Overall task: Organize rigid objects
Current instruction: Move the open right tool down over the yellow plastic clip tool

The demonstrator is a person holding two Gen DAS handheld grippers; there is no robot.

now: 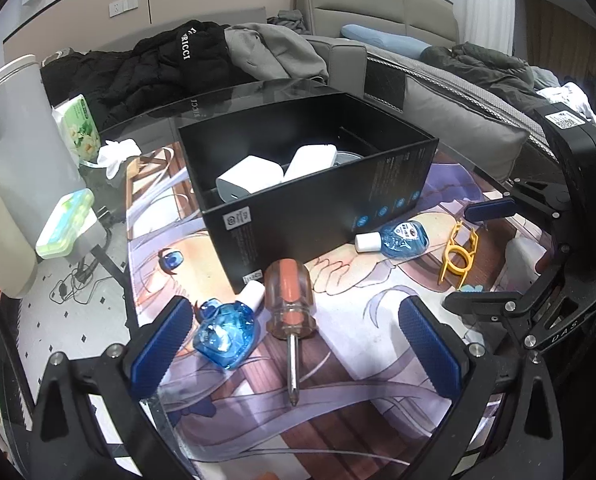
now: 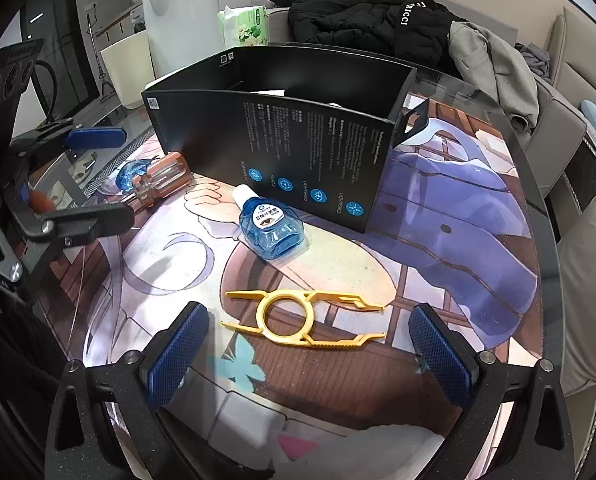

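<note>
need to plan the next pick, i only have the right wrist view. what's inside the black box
Observer: Two white chargers lie inside the black box.
Operator: is the screwdriver's shaft free
Observer: Yes, the screwdriver lies flat, its tip pointing toward the left gripper, whose jaws are open around it.
Operator: anything beside its handle
Observer: A second blue bottle lies beside the handle, white cap toward the box.

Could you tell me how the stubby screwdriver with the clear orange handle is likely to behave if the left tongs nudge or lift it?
The screwdriver will probably roll: its handle looks round and it lies flat on the printed mat. It looks rigid. Gripped by its handle, the left tongs may slip on the seemingly smooth plastic.
</note>
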